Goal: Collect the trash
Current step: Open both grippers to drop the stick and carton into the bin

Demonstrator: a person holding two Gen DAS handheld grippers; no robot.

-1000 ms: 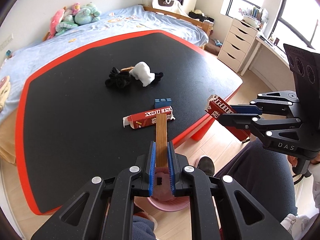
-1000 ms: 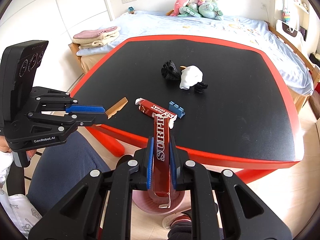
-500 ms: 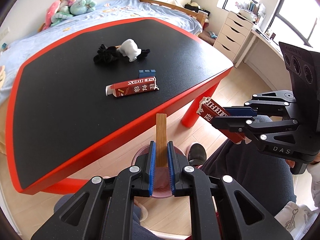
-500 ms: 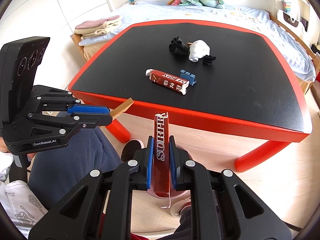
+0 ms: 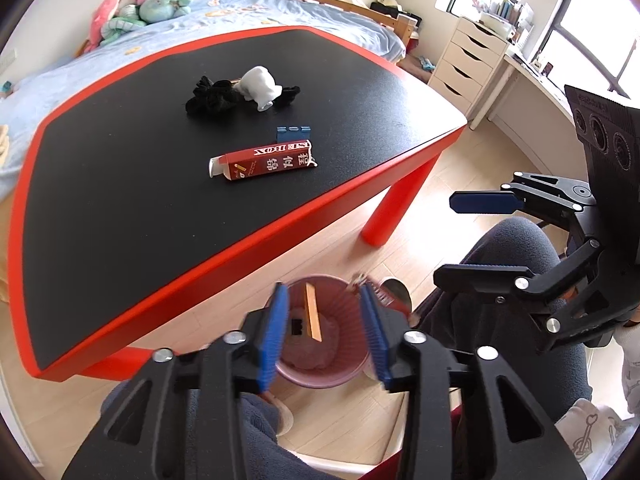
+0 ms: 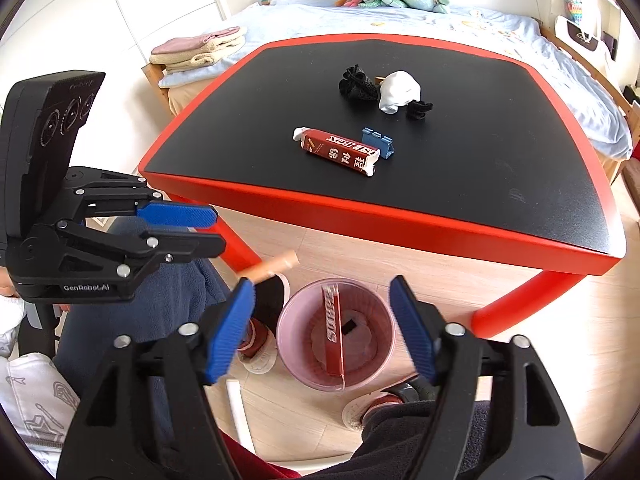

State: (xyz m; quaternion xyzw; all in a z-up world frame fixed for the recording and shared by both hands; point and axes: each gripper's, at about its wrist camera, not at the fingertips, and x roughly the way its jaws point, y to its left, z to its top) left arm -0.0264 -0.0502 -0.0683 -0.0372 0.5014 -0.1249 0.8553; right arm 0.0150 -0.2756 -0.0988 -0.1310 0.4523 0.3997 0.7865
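Both grippers, left [image 5: 323, 330] and right [image 6: 322, 328], stood released above the bin [image 6: 296, 364]; remaining red box [image 6: 338, 153] lay crosswise on worktop [image 6: 460, 200] ahead.

I see the bin [image 6: 378, 376] mouth open from above; counter [image 6: 400, 216] edge close behind it, red leg [image 6: 516, 300] beside it, my shoes [image 6: 260, 344] and knees crowd the near side.

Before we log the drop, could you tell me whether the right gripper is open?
Open: the right gripper has its pads spread wide above the pink bin.
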